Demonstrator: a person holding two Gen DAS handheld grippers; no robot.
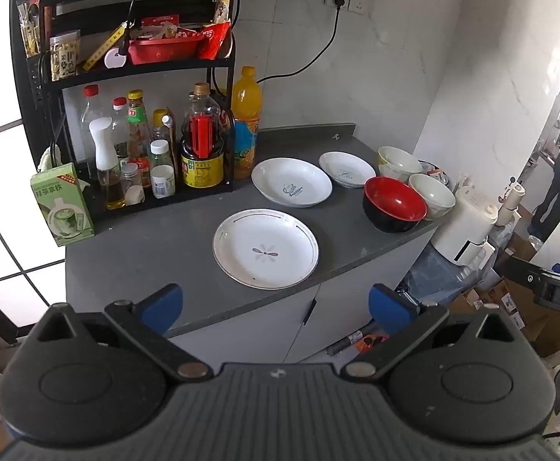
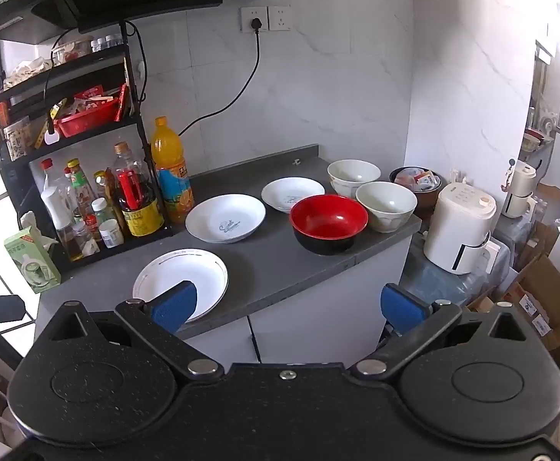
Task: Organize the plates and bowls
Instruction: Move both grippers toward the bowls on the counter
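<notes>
Three plates [image 1: 266,247] and three bowls [image 1: 394,203] sit loose on the counter [image 1: 157,238], nothing stacked yet | nearest plate at 12 o'clock from left gripper [image 1: 276,303], red bowl at 1 | left and right gripper [image 2: 287,305] both spread wide, empty, hanging off the edge | looks like step one: reach in, grab that near plate by the rim

An orange drink bottle [image 2: 167,171] stands beside the condiment rack [image 2: 87,161]; white appliance [image 2: 460,230] right.

Three plates [image 1: 265,247] and three bowls [image 1: 394,203] on counter [image 1: 157,238].
</notes>
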